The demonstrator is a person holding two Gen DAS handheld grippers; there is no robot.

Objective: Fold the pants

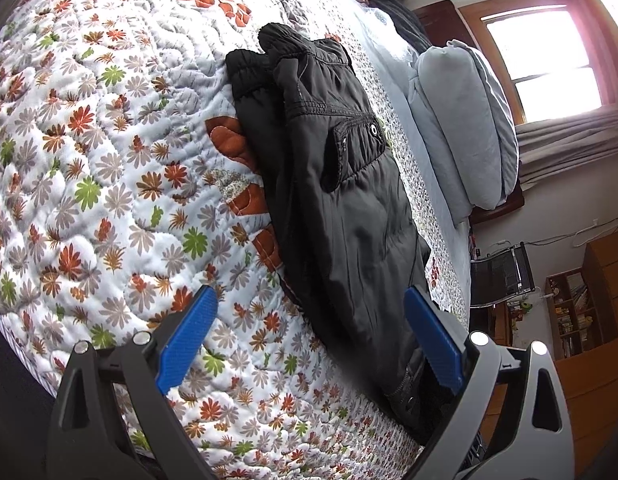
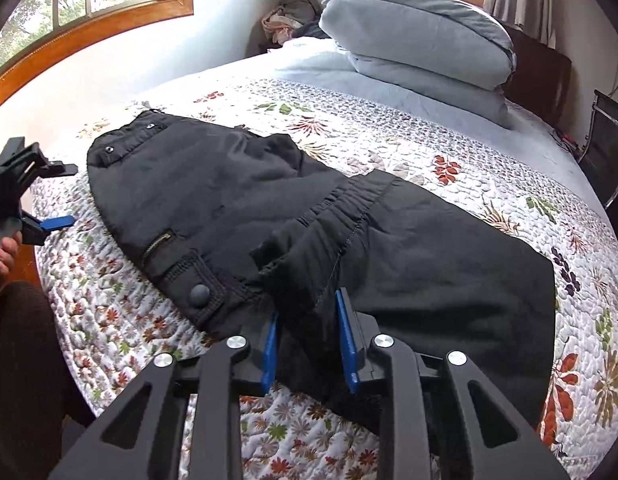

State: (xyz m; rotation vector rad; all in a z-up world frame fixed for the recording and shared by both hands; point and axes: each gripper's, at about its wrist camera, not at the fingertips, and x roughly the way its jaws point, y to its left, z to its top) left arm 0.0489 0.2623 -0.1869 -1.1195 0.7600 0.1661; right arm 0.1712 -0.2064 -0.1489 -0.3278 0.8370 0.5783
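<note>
I have the black padded pants (image 2: 269, 208) lying on the floral quilted bedspread (image 1: 109, 160) near the bed's edge, with the leg ends doubled back so the elastic cuffs sit over the seat area; to my eye the first fold is made and another remains.

My right gripper (image 2: 307, 320) sits low at the near edge of the cloth, its blue pads on either side of a raised bunch of the folded leg. They stand narrowly apart, and I cannot tell whether they truly bite the fabric or only flank it. I judge it is placed there to take the doubled layers together.

My left gripper (image 1: 311, 312) is spread wide and holds nothing, hovering at the waistband end, where a snap and a zipped pocket show. From there it could pin or lift that end.

A stack of folded grey-blue quilts (image 2: 421, 36) lies at the head of the bed, well apart from the pants. A black chair (image 1: 505, 272) and wooden shelves (image 1: 581, 312) stand beyond the bed. Nothing lies between the grippers and the cloth.
</note>
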